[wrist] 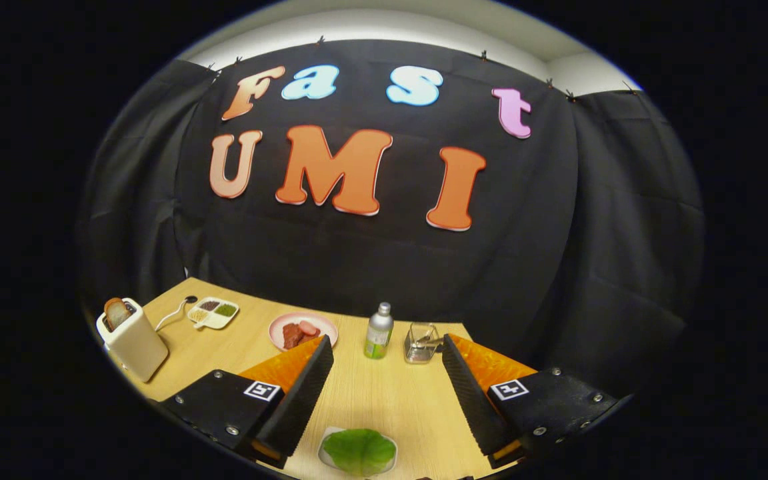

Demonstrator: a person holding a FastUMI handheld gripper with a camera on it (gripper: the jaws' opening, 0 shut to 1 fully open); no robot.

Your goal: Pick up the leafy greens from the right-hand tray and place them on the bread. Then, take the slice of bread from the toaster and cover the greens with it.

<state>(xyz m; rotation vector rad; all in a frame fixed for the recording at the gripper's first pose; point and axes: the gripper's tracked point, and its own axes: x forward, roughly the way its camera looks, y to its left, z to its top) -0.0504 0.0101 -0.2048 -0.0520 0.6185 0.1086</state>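
Lettuce leaf (pixel 359 451), broad and green, lying flat on a small white tray (pixel 325 457) at the near edge of the wooden tabletop (pixel 384 393), between and below the two fingers. Likely very light, soft and floppy, easy to tear or crease; probably best pinched gently at one free edge, low against the tray, so both pads meet leaf and not rim. Bound to droop once lifted, so needs carrying level and slowly.

Gripper (pixel 387 350) held above the table, jaws spread wide, nothing between them; orange-backed black fingers (pixel 304 393) flanking the leaf on either side without touching it.

Beyond the fingertips, toward the far edge: pink plate (pixel 277 328) with sliced reddish meat (pixel 299 332); cannot tell whether bread lies under it. Just beside the plate, a small bottle (pixel 379 331) with silver top and green label, upright; next to that a clear glass jar (pixel 421 343), contents too small to tell.

At the far left corner, white toaster (pixel 132 339) with a brown bread slice (pixel 117 313) standing up out of its slot, stiff and dry by the look, likely to be gripped across its exposed top edge. Cord (pixel 169 315) running from the toaster toward a white compartment tray (pixel 213 312) holding dark, pale and green fillings, near the far edge.

Leaf not yet lifted; whole task judged still ahead.
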